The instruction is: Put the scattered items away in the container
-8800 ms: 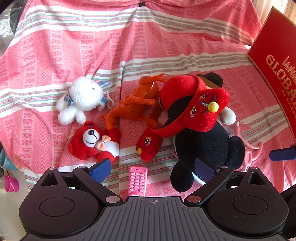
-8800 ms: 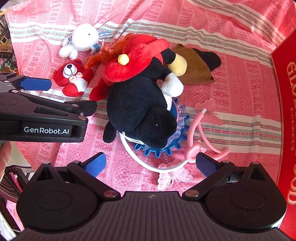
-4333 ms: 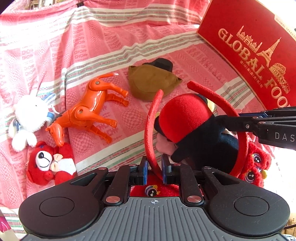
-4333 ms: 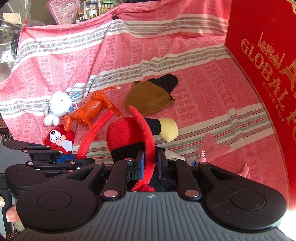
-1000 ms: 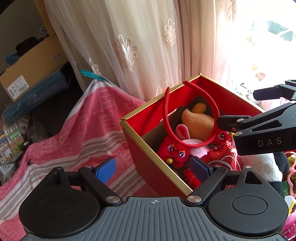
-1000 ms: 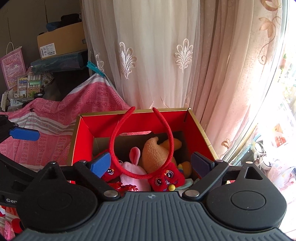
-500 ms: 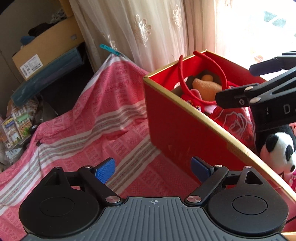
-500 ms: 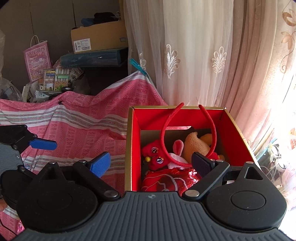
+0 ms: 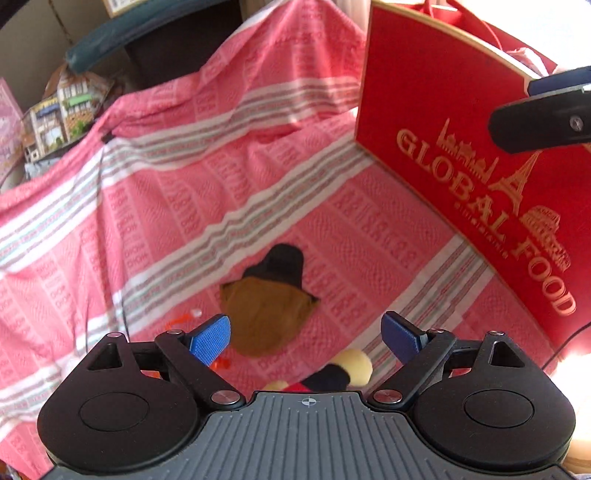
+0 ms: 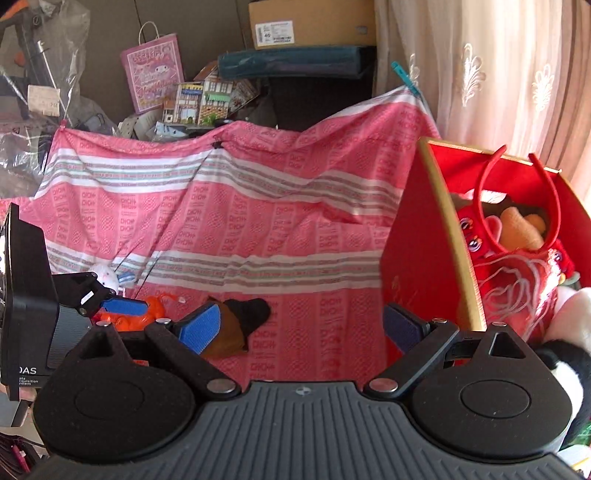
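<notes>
The red GLOBAL FOOD box point(image 9: 461, 155) stands at the right on the pink striped cloth; in the right wrist view its wall point(image 10: 417, 243) shows with a red headband point(image 10: 517, 206) and plush toys inside. My left gripper point(image 9: 304, 338) is open and empty above a brown and black cloth toy point(image 9: 269, 299), which also shows in the right wrist view point(image 10: 229, 325). A black plush's arm with a cream hand point(image 9: 351, 363) lies just below the left gripper. My right gripper point(image 10: 301, 325) is open and empty, left of the box. An orange toy horse point(image 10: 144, 314) and a white bunny point(image 10: 105, 275) lie at the left.
The pink striped cloth point(image 9: 155, 221) covers the surface and rises at the back. Behind it are a pink gift bag point(image 10: 153, 72), a cardboard box point(image 10: 310, 22), model houses and lace curtains point(image 10: 491, 70). A panda plush point(image 10: 569, 325) sits at the right edge.
Both grippers, which had released the red headband toy into the box, have swung left and down away from it. The left gripper now points at the brown toy on the cloth.
</notes>
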